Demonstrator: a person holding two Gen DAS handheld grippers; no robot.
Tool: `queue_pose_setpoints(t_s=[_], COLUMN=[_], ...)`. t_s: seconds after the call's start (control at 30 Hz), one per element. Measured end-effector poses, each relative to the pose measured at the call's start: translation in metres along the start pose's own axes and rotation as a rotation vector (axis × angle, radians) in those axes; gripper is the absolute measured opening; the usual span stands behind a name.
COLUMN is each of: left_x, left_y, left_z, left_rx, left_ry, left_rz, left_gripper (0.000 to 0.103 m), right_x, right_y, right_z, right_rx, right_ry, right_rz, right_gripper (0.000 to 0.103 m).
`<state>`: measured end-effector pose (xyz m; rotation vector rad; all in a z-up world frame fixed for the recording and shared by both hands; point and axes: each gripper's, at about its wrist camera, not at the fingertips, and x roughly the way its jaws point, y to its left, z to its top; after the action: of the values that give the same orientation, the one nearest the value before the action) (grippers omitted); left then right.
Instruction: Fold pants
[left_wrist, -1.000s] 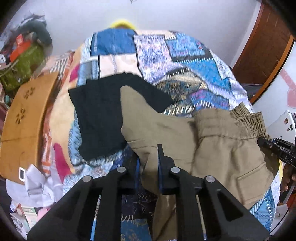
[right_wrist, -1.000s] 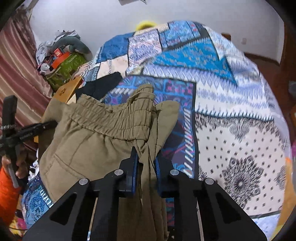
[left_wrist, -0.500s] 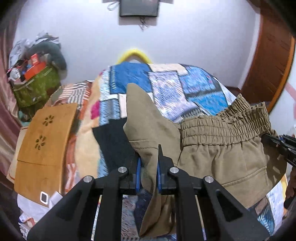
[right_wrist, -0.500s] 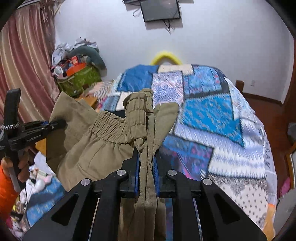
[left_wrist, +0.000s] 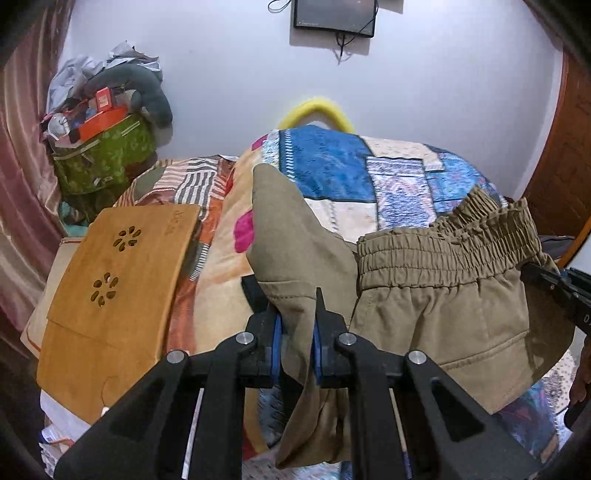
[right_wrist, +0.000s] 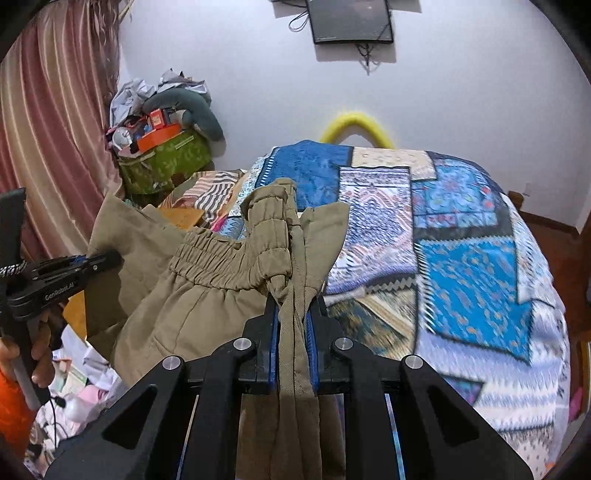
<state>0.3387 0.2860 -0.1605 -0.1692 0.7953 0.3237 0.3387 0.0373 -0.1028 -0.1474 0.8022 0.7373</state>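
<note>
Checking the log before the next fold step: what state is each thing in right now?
pants: held up off the bed, waistband stretched between both grippers, cloth hanging
left gripper: shut on the pants
right gripper: shut on the pants
patchwork bedspread: spread over the bed
wooden lap table: lying flat at the bed's left side
wall screen: dark

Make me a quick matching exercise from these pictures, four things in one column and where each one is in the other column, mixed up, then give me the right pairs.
Things:
1. khaki pants
2. black screen
3. wooden board
4. green bag

Places:
A. on the wall above the bed
B. left of the bed, lying flat
C. clamped in the left gripper and the right gripper
D. by the curtain, piled with clutter

Pairs: 1-C, 2-A, 3-B, 4-D
</note>
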Motion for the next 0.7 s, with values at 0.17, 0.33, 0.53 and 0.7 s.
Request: queue_pose_setpoints(t_s=[0.17,0.33,0.53,0.7], left_x=[0.041,0.091,0.153,0.173], left_y=[0.011,0.015,0.019,0.032], left_z=[0.000,-0.009,-0.034,-0.052], left_rx=[-0.003,-0.007,-0.007,-0.011], left_ry=[0.051,0.141,0.275,0.323], left_rz=[0.021,0.008,0.055,0.072], left_gripper=[0.013,0.013,0.016,0.038], right_x=[0.042,0.077,0.121,0.124], right_y=[0.001,-0.012,-0.028,-0.039], right_z=[0.006,0.000,-0.025,-0.034], right_rx=[-0.007,0.014,0.018,0.038], right_ry=[0.051,0.125,0.303,0.339], right_rz=[-0.001,-0.013,-0.064,-0.081], right_gripper=[0.011,0.011,0.012,0.021])
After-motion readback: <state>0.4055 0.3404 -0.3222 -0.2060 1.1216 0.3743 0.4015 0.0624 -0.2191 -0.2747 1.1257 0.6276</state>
